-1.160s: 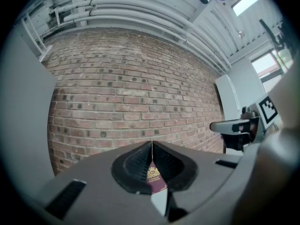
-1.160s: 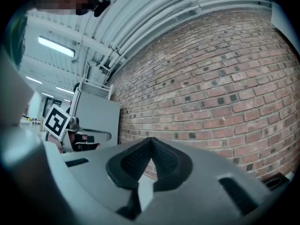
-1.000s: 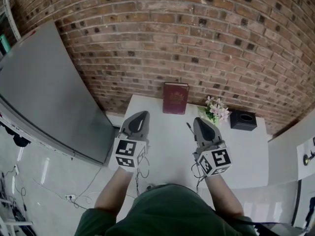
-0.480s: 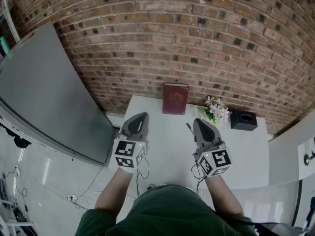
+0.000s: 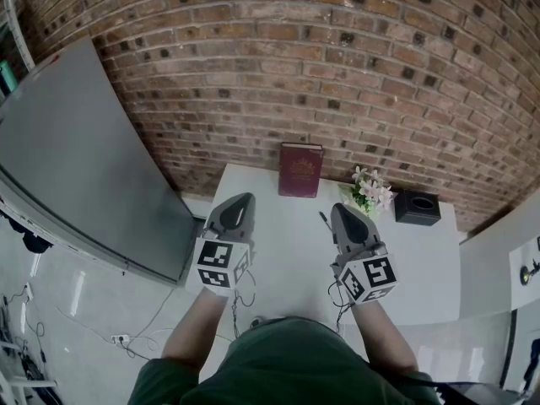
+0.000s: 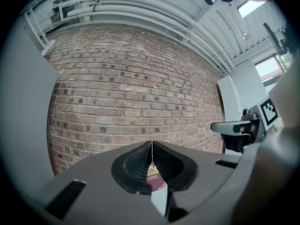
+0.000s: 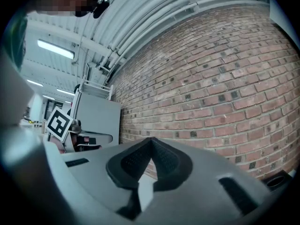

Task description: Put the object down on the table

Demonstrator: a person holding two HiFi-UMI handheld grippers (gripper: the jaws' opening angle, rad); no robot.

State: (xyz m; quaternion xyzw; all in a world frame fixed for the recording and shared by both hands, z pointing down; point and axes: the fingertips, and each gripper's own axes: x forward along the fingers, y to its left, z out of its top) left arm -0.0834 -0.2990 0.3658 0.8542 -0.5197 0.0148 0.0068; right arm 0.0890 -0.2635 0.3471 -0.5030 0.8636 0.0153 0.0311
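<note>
Left tongs [image 5: 240, 199] and right tongs [image 5: 341, 207] both clamped shut on nothing, hovering over the worktop [image 5: 287, 247]. Maroon book [image 5: 301, 169] propped upright against the brick wall [image 5: 337, 74], well apart from both. Could easily topple if nudged with closed tips, tbh.

Pink-white flowers [image 5: 371, 190] beside a black box [image 5: 418, 206], brick wall [image 5: 337, 57] behind, grey panel [image 5: 76, 159] at left

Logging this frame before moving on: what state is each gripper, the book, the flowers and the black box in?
left gripper: shut, empty.
right gripper: shut, empty.
book: closed, upright against the brick wall, on the table.
flowers: resting on the table.
black box: on the table, slot facing up.
</note>
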